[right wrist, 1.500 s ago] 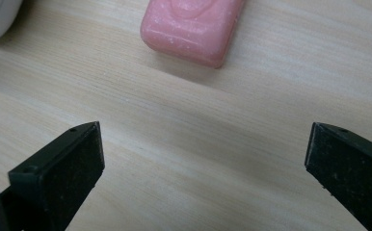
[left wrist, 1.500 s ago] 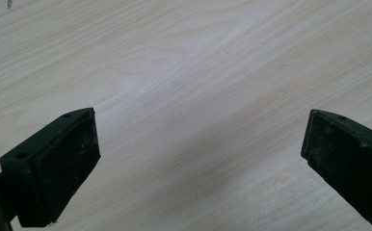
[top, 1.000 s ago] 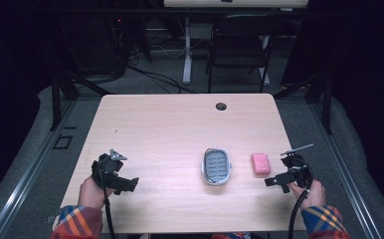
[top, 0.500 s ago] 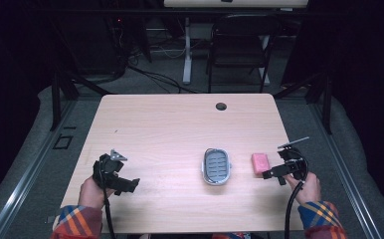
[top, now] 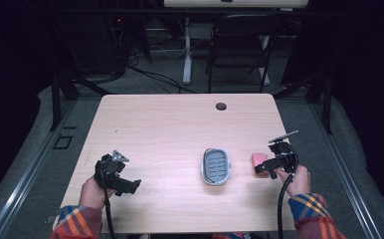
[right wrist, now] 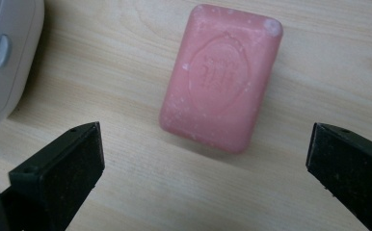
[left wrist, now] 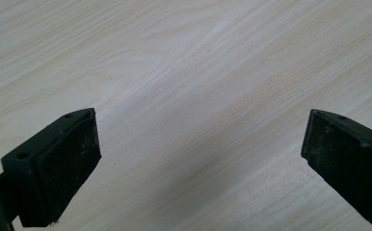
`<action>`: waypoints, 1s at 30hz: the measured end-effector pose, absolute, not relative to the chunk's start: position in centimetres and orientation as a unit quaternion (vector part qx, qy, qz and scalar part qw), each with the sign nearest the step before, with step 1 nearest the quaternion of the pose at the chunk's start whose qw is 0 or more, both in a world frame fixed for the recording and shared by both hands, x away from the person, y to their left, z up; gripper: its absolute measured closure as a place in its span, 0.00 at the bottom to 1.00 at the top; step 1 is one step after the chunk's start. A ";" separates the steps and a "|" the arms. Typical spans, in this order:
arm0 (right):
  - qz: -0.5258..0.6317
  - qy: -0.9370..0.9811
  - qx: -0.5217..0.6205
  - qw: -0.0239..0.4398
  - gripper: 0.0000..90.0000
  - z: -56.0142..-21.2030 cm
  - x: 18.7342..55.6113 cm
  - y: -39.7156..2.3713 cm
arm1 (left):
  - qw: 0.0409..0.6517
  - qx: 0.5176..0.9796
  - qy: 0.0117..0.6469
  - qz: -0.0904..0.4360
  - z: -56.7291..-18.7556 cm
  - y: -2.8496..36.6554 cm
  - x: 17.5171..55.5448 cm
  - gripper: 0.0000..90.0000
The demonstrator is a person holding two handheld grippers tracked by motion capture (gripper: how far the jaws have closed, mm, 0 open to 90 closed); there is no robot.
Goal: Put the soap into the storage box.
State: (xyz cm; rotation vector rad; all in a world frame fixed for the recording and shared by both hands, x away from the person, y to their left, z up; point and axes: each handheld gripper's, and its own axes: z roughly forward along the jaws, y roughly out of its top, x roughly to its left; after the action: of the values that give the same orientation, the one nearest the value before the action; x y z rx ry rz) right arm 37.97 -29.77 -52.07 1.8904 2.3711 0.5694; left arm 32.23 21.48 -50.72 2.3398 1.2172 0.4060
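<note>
A pink bar of soap (right wrist: 221,74) lies flat on the wooden table, to the right of a grey oval soap dish (top: 216,166). In the high view the soap (top: 258,159) is partly covered by my right gripper (top: 263,168), which hovers over it. That gripper (right wrist: 203,168) is open, jaws wide apart, with the soap just ahead between them. A corner of the dish (right wrist: 3,53) shows at the upper left of the right gripper view. My left gripper (top: 128,186) sits near the table's front left, open (left wrist: 201,154), over bare wood.
A small dark round hole or grommet (top: 221,106) marks the table's far edge. The light wooden table (top: 170,129) has a chair (top: 235,45) and desk legs behind it. Dark floor and rails flank the table on both sides.
My right gripper has moved forward and left, from beside the soap to right over it. The left gripper has stayed in place.
</note>
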 end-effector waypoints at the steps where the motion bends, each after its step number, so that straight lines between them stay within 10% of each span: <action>1: 0.183 0.767 0.614 0.030 0.00 -52.1 38.1 -29.5 | 0.234 0.853 0.443 0.146 -50.7 21.5 32.2 0.00; 30: 0.150 0.753 0.640 0.038 0.08 -53.7 41.4 -28.3 | 0.229 0.860 0.431 0.147 -50.7 21.2 32.1 0.00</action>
State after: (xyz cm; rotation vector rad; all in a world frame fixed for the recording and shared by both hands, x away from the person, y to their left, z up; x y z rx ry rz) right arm 41.39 -28.33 -53.71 1.9637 2.3101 0.4595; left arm 32.13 21.20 -50.75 2.3676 1.1868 0.4050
